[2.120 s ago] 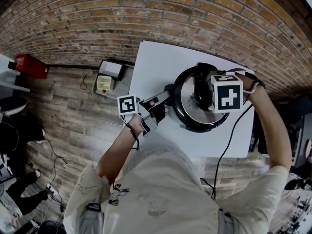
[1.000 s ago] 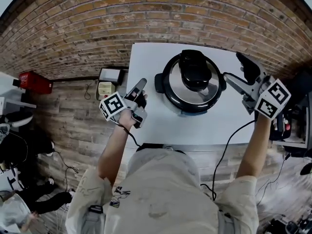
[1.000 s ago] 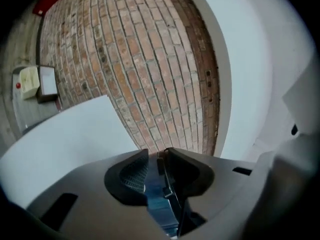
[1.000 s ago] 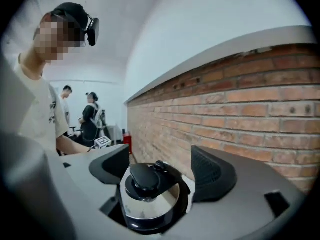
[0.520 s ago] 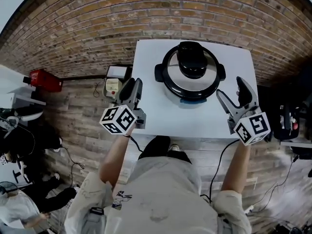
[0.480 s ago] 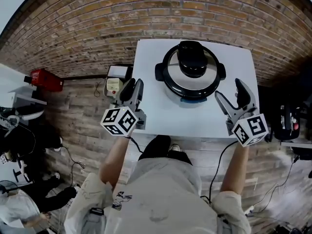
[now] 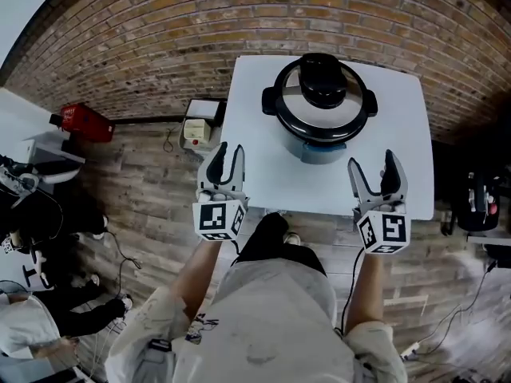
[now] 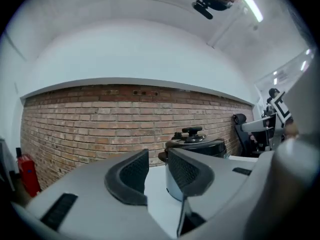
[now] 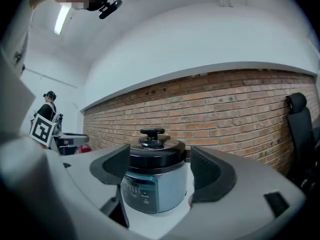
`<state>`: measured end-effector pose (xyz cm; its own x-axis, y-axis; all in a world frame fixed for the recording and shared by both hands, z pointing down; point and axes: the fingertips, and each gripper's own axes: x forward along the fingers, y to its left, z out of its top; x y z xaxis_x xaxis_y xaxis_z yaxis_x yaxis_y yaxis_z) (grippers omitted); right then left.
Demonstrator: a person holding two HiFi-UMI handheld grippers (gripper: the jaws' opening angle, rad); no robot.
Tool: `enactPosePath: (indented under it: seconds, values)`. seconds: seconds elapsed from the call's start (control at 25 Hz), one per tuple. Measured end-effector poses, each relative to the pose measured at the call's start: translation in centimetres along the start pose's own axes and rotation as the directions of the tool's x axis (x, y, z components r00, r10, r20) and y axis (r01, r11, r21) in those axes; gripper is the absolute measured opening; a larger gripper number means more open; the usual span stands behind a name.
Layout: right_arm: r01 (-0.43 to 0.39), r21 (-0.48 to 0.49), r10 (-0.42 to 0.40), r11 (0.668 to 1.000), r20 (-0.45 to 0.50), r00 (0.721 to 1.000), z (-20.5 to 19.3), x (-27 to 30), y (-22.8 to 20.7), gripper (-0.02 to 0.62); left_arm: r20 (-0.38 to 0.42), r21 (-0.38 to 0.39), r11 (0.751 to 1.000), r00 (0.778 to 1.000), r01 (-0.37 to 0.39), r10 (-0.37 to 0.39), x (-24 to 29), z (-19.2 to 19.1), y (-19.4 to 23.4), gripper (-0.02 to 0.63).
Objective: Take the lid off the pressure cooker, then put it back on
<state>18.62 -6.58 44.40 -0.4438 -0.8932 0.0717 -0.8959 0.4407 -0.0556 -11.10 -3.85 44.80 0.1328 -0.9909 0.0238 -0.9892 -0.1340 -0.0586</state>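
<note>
The pressure cooker stands at the far middle of the white table, its steel lid with the black knob seated on it. Both grippers hang at the table's near edge, well apart from the cooker. My left gripper is at the near left corner, open and empty. My right gripper is at the near right, open wide and empty. The left gripper view shows the cooker beyond the jaws of the left gripper. In the right gripper view the cooker appears far off between the jaws of the right gripper.
A brick wall runs behind the table. On the wooden floor to the left lie a red canister and a small white box. A dark chair stands at the right. A person stands far left.
Both grippers let go of the cooker and drew back to the table's near edge; the left one rolled upright. The lid stays seated on the cooker.
</note>
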Motion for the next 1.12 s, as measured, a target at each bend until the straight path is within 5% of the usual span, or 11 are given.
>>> enactPosePath:
  seconds: [0.16, 0.8, 1.12]
  values:
    - [0.035, -0.014, -0.035, 0.999, -0.021, 0.999, -2.3, -0.8, 0.6, 0.388, 0.038, 0.072, 0.997, 0.999, -0.03, 0.028, -1.4, -1.1, -0.8, 0.135]
    - [0.03, 0.026, -0.028, 0.999, -0.063, 0.998, -3.9, -0.5, 1.4, 0.377, 0.05, 0.076, 0.996, 0.998, -0.037, 0.033, -1.4, -1.6, -1.6, 0.126]
    - [0.099, -0.028, -0.1, 0.995, -0.067, 0.993, -3.7, -0.9, 0.7, 0.191, 0.037, 0.084, 0.997, 0.999, 0.0, -0.003, -0.8, -1.4, -2.6, 0.015]
